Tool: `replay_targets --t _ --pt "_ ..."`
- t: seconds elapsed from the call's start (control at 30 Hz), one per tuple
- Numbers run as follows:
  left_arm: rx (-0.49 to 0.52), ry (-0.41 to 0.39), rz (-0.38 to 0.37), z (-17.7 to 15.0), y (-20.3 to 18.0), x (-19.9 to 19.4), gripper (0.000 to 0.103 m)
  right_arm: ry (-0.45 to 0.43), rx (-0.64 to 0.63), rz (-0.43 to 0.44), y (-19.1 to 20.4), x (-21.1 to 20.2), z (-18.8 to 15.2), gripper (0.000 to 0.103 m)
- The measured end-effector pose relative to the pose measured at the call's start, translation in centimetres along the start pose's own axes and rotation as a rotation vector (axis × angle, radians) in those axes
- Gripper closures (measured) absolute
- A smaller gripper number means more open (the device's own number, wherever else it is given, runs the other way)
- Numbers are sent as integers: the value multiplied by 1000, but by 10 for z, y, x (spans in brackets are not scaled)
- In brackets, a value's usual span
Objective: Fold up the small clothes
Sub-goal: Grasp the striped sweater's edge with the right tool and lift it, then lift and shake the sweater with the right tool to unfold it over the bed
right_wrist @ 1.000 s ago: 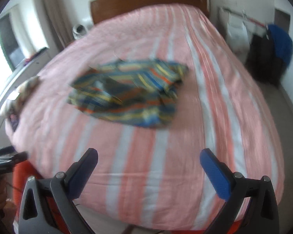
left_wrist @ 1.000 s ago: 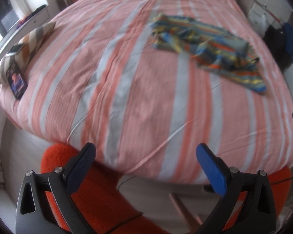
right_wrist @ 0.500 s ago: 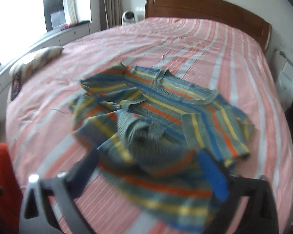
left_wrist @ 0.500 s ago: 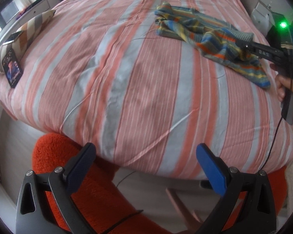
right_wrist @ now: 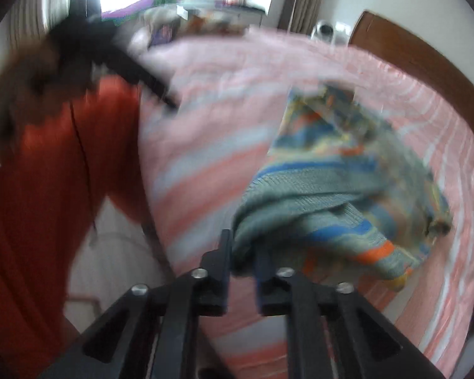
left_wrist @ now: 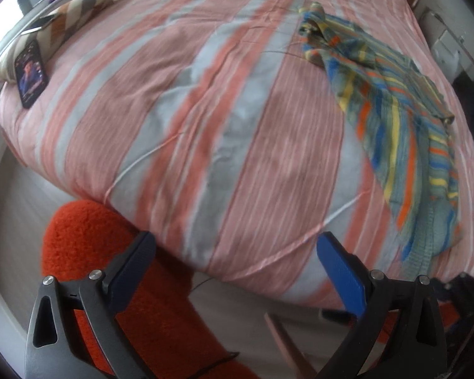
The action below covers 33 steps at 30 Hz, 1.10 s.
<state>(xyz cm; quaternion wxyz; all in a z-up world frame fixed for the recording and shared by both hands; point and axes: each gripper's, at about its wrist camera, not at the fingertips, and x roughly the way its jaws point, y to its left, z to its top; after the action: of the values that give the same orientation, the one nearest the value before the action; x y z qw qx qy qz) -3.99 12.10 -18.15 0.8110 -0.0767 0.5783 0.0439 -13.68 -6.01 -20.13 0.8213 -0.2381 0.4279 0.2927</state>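
Note:
A small striped knit sweater [left_wrist: 398, 132] in grey, blue, yellow and orange lies stretched along the right side of the pink striped bed [left_wrist: 205, 110], its lower end at the foot edge. My left gripper [left_wrist: 233, 262] is open and empty, hovering off the foot of the bed, left of the sweater. My right gripper [right_wrist: 241, 252] is shut on the sweater's grey ribbed edge [right_wrist: 287, 208]; the rest of the sweater [right_wrist: 347, 158] trails away over the bed. The right wrist view is blurred.
A chevron pillow [left_wrist: 69, 9] and a phone [left_wrist: 30, 72] lie at the bed's left edge. An orange fuzzy seat [left_wrist: 110, 252] stands below the foot of the bed. The wooden headboard [right_wrist: 420, 60] is at the far end. The left gripper's blurred body [right_wrist: 88, 50] shows in the right wrist view.
My right gripper has closed on the sweater's lower edge and pulled it toward the foot of the bed, stretching it out. My left gripper stayed open and shifted closer to the bed.

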Motion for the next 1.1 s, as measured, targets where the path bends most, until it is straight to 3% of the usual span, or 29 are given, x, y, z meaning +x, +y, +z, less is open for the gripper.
replay_targets --t 0.07,0.1,0.23,0.3,0.37,0.53,0.57,0.63,0.7,0.83,0.87,0.9,0.97,1.03,1.1 --pt "21 -6 -5 -2 -4 -3 1 69 78 45 1 17 -16 57" --pt "29 -16 -8 -3 -5 -5 1 69 120 79 -5 18 -20 57" --pt "22 -18 -19 -4 1 -2 1 -64 284 177 -45 -21 -7 55" --pt "10 0 -29 -5 2 1 1 -135 378 178 -79 -29 11 41" --pt "15 6 -49 -6 -2 -1 1 -165 480 123 -119 -25 26 34" --pt "49 -44 -46 -10 -3 -18 1 -46 632 43 -205 56 59 35" --pt "43 -47 -49 -10 1 -20 1 -8 650 54 -217 76 61 35" --pt "13 -48 -53 -11 14 -23 1 73 691 115 -231 105 60 45" --pt "-15 -55 -49 -12 26 -24 1 35 679 155 -222 102 71 80" --pt "-76 -95 -42 -5 48 -23 1 -64 463 506 -127 62 108 82" --pt "-91 -94 -42 -1 51 -21 1 -62 403 620 -95 55 114 80" --pt "-102 -95 -47 2 53 -20 1 -55 358 696 -67 49 116 60" --pt "-103 -108 -58 5 52 -18 1 -46 293 773 -25 40 113 31" --pt "-73 -109 -59 5 46 -16 1 -67 280 765 -9 31 101 31" --pt "-30 -95 -58 2 36 -10 1 -74 317 688 -14 23 83 31"
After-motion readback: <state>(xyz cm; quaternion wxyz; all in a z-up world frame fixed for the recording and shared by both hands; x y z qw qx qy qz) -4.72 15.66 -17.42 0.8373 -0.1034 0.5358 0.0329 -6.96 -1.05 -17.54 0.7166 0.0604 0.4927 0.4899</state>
